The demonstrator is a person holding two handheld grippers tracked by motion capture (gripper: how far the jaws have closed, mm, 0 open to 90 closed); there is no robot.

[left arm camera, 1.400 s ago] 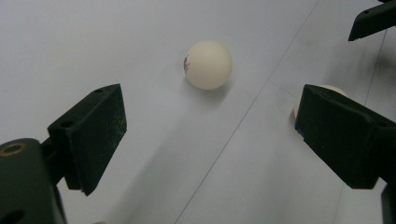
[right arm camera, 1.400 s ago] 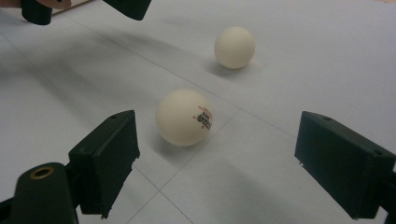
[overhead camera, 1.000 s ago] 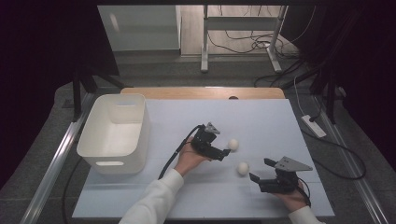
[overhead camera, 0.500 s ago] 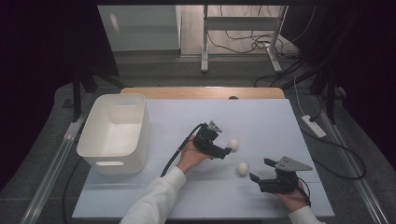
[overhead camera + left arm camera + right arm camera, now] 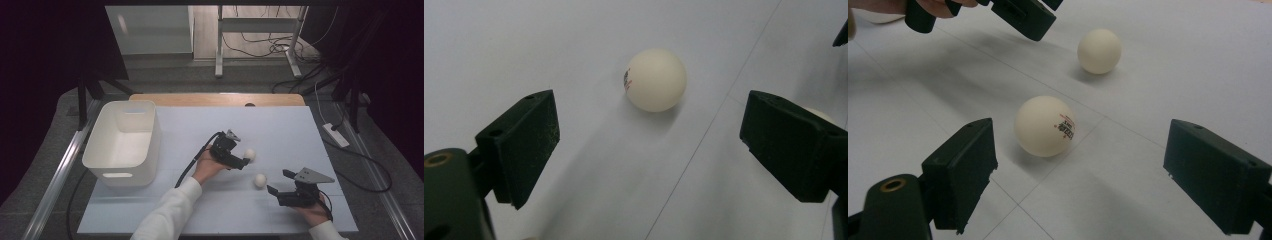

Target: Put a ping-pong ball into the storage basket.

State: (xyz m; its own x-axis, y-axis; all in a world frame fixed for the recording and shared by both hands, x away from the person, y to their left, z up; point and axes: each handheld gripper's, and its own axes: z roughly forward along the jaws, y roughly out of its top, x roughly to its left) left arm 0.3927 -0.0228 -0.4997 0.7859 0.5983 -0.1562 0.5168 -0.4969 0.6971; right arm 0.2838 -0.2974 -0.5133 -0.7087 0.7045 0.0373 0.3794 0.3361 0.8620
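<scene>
Left hand-held gripper (image 5: 242, 161): jaws spread wide, holding nothing. Aimed at the far ball, low over the worktop.
Right hand-held gripper (image 5: 278, 183): jaws spread wide too, holding nothing. Aimed at the near ball.
Far ball (image 5: 249, 154): white, sits on the worktop just past the left jaw tips. In the left gripper view (image 5: 655, 80) it lies ahead of the jaws, roughly centred between them, not touched. Small printed mark faces left there.
Near ball (image 5: 259, 180): white, on the worktop, just left of the right jaw tips in the high view. In the right gripper view (image 5: 1045, 126) it sits ahead of the jaws, closer to the left jaw, not touched. Red and black print faces the camera.
Ball spacing: near each other, not touching. Right gripper view has the far ball (image 5: 1099, 50) beyond the near one, with the left gripper's jaw (image 5: 1023, 16) just above and left of it.
Hands: left hand (image 5: 208, 167) with a white sleeve grips the left unit, right hand (image 5: 313, 210) grips the right unit near the front edge.
Cable (image 5: 192, 162): black, trails from the left unit back across the worktop.
Bin (image 5: 142, 150): white, open top, nothing inside, on the left side, well apart from both balls.
Worktop (image 5: 190, 125): pale sheet with thin seam lines, wooden edge at the far side.
</scene>
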